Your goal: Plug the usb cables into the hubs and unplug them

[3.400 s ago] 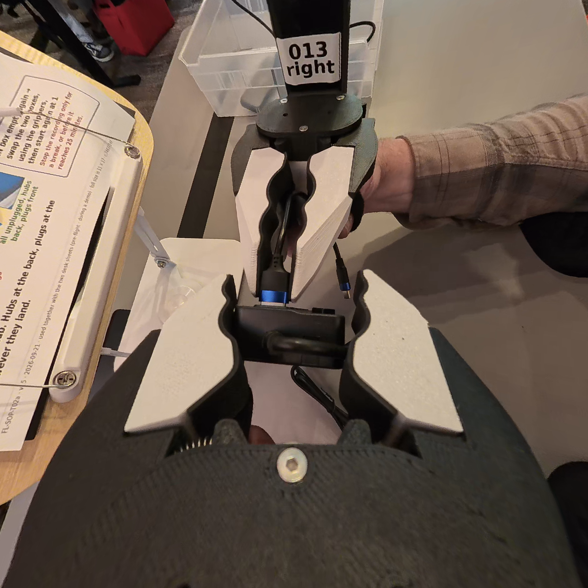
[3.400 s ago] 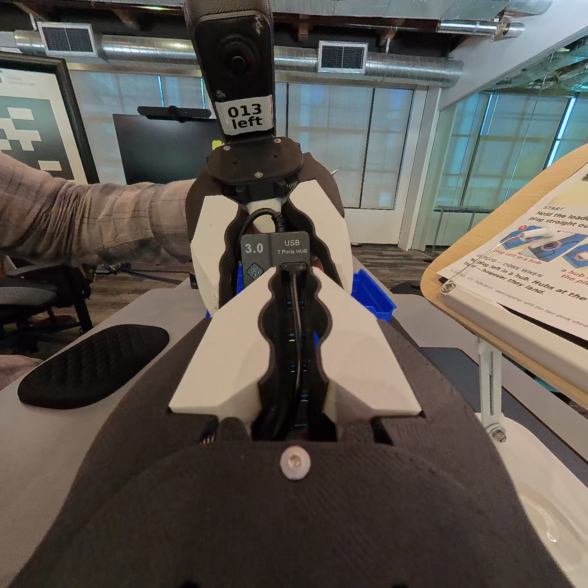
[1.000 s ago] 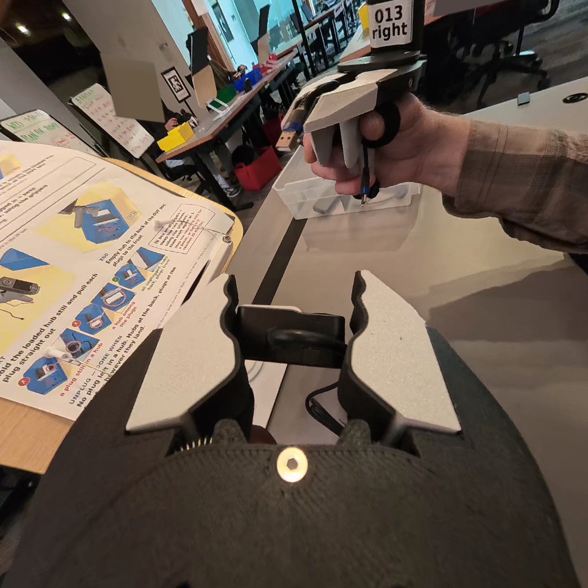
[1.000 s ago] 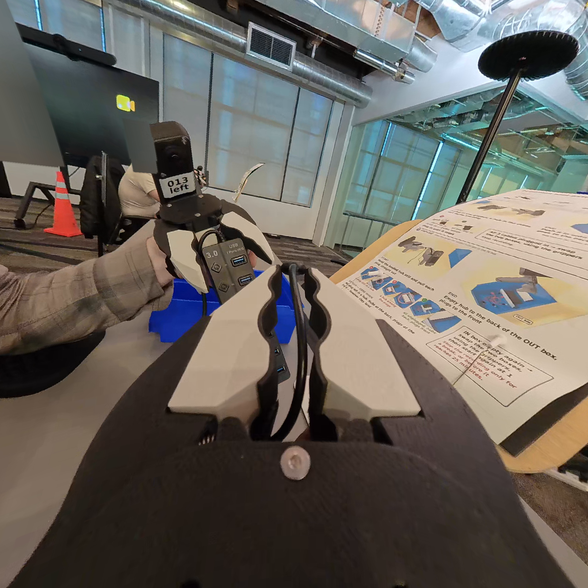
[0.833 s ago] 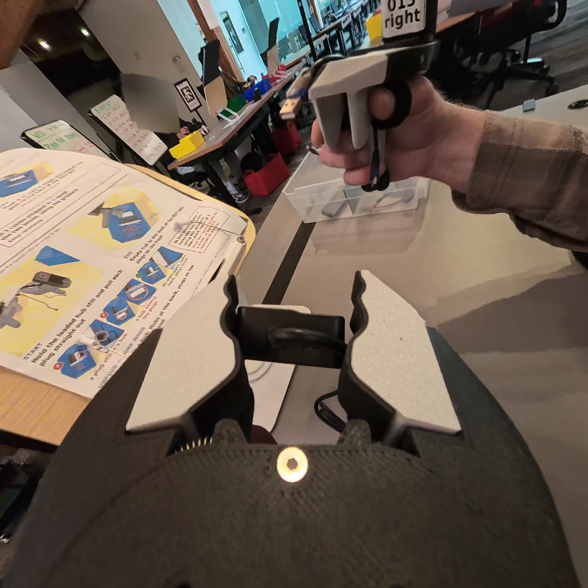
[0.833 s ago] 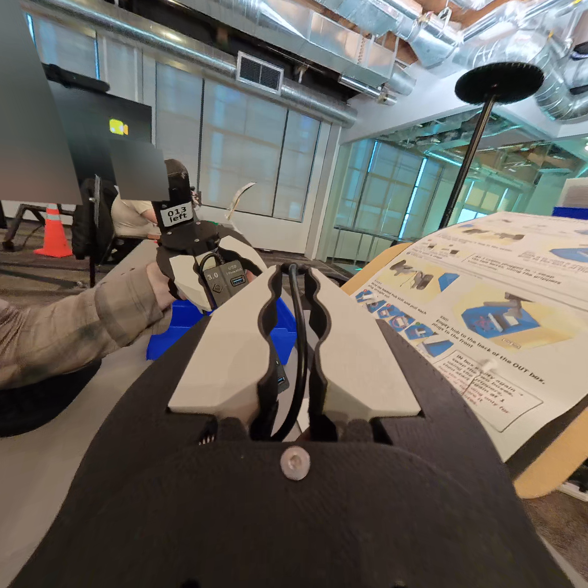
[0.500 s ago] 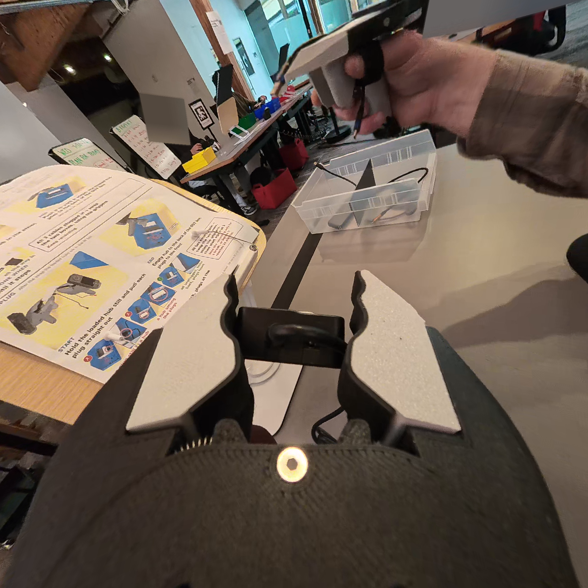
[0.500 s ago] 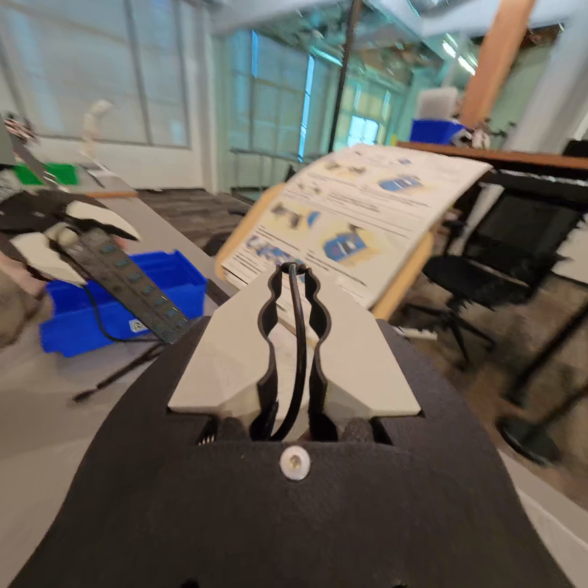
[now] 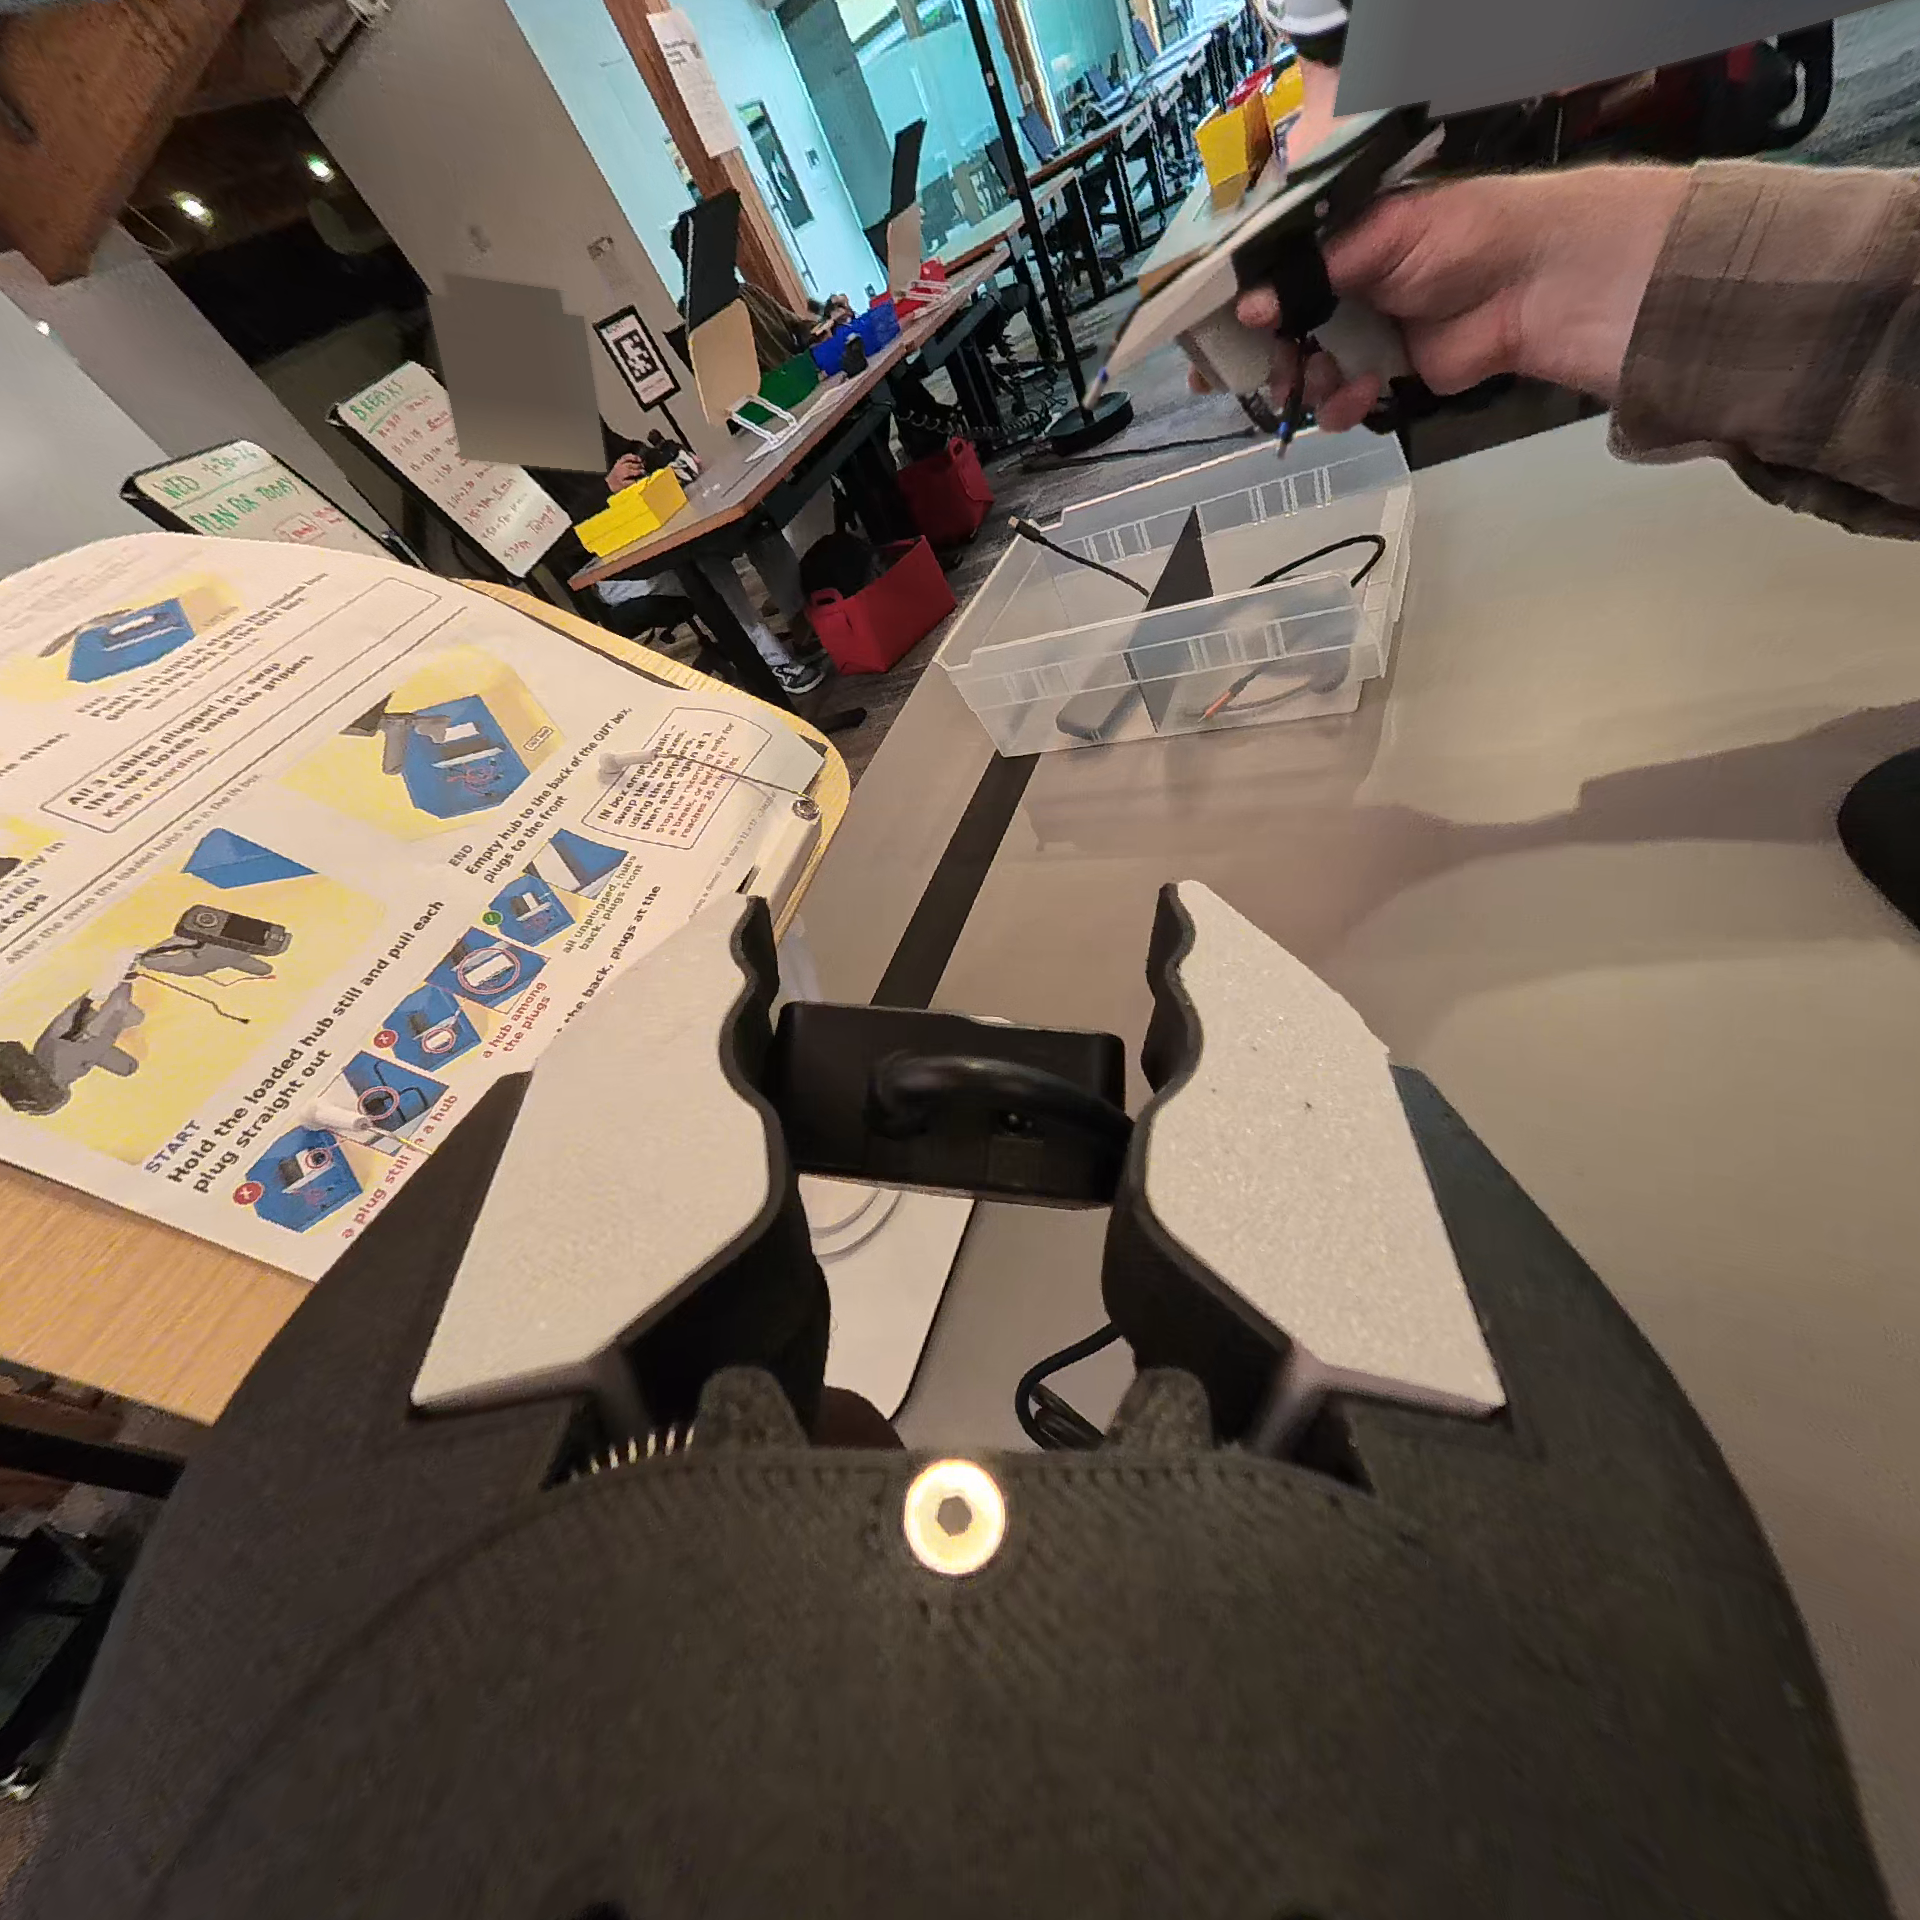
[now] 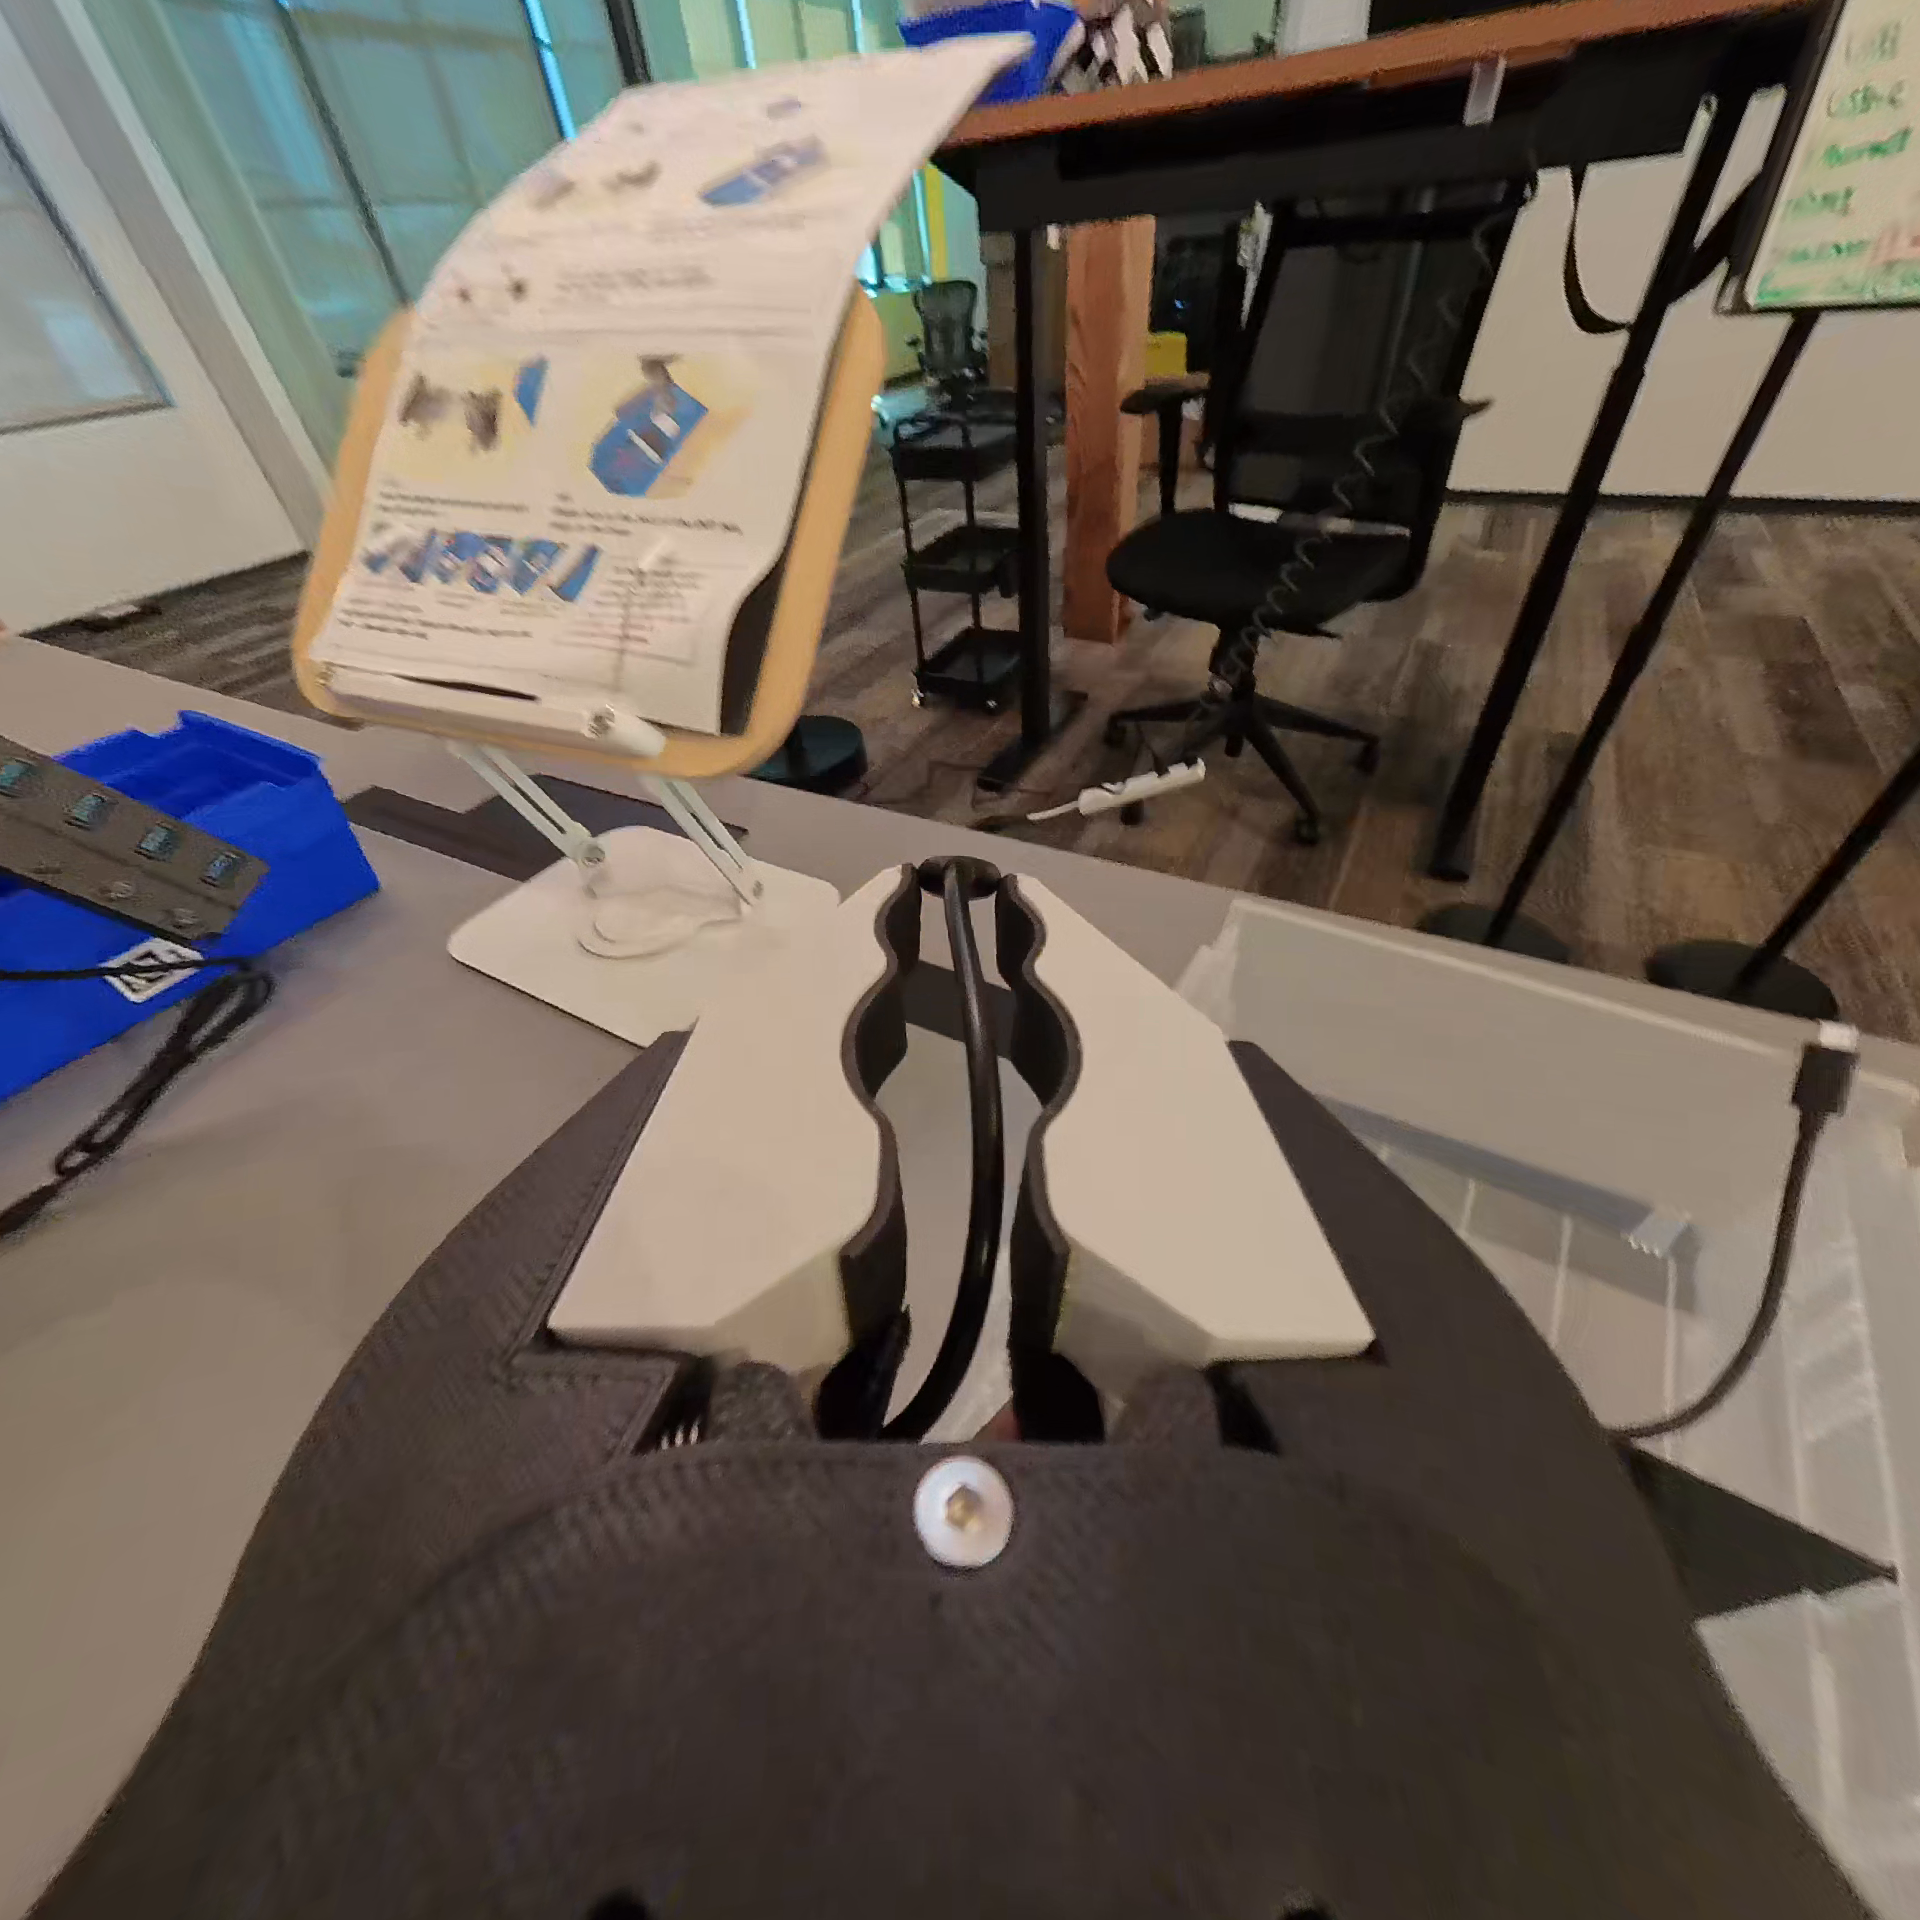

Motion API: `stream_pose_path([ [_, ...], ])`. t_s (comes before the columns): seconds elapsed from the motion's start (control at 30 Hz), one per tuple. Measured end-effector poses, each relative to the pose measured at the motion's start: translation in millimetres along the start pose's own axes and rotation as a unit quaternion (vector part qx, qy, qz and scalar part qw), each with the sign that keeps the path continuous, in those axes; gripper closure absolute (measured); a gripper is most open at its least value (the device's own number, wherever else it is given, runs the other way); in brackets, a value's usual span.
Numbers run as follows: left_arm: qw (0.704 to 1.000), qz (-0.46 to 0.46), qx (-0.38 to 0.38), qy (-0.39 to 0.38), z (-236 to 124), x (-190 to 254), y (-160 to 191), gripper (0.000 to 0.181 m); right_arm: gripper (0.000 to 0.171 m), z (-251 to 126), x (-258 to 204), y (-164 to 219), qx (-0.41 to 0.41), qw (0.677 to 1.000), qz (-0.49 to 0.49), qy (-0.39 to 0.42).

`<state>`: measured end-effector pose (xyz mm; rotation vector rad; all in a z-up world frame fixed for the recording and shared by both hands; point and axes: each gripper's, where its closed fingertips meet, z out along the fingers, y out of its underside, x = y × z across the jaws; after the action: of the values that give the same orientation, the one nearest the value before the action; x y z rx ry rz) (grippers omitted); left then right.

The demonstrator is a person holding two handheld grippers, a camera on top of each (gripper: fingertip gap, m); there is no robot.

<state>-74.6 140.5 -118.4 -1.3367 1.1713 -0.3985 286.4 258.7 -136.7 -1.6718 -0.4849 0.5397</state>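
Note:
My left gripper (image 9: 961, 909) is shut on the end of a black USB hub (image 9: 951, 1101), whose own lead curls out of that end. The hub's port row shows at the left edge of the right wrist view (image 10: 125, 842), with no plugs in the ports that show. My right gripper (image 10: 951, 873) is shut on a black USB cable (image 10: 977, 1091); its plug is hidden beyond the fingertips. In the left wrist view the right gripper (image 9: 1127, 348) is held high over the far end of the table, the cable's loose end (image 9: 1288, 426) hanging below the hand.
A clear plastic tray (image 9: 1174, 644) with a black divider holds cables; it lies just right of my right gripper (image 10: 1455, 1039). A blue bin (image 10: 229, 821) sits behind the hub. A wooden document stand with an instruction sheet (image 10: 592, 416) stands on a white base (image 10: 644, 935).
The right gripper pulled its cable out of the hub and swung up and away toward the clear tray. The left gripper kept hold of the hub and tilted its view upward.

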Motion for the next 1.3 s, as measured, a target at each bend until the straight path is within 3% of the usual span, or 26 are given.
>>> stream_pose_path([
  [0.27,1.0,-0.001,-0.01,0.01,7.9,4.8,4.4,0.112,0.158,5.8,58.8,70.5,-0.079,0.993,0.029,0.087],
  [0.5,1.0,-0.005,-0.015,0.015,10.3,5.2,8.9,0.112,0.158,-2.5,90.0,156.5,-0.281,0.95,-0.026,0.131],
  [0.6,1.0,-0.006,-0.015,0.015,10.2,4.7,9.7,0.112,0.168,-22.4,106.1,173.0,-0.349,0.92,-0.072,0.166],
  [0.7,1.0,-0.005,-0.016,0.02,11.3,6.7,10.1,0.112,0.155,-52.2,116.3,183.4,-0.434,0.872,-0.115,0.196],
  [0.8,1.0,-0.002,-0.017,0.026,14.0,10.2,8.9,0.112,0.139,-62.4,114.1,149.6,-0.419,0.853,-0.2,0.239],
  [0.87,1.0,0.0,-0.016,0.027,16.3,12.1,6.5,0.112,0.133,-39.5,67.9,111.4,-0.336,0.888,-0.251,0.188],
  [1.0,0.999,-0.014,0.005,0.033,20.9,16.6,-5.9,0.112,0.114,13.5,-101.3,73.4,-0.207,0.929,-0.306,-0.041],
  [1.13,0.997,-0.018,0.036,0.064,25.4,30.9,-20.3,0.112,0.098,47.3,-264.1,76.0,-0.119,0.911,-0.299,-0.256],
  [1.2,0.996,-0.015,0.044,0.081,27.4,39.2,-25.4,0.112,0.09,63.7,-308.1,83.9,-0.109,0.899,-0.298,-0.301],
  [1.3,0.994,-0.005,0.05,0.102,28.9,50.6,-30.8,0.113,0.085,95.5,-330.2,93.0,-0.108,0.894,-0.328,-0.287],
])
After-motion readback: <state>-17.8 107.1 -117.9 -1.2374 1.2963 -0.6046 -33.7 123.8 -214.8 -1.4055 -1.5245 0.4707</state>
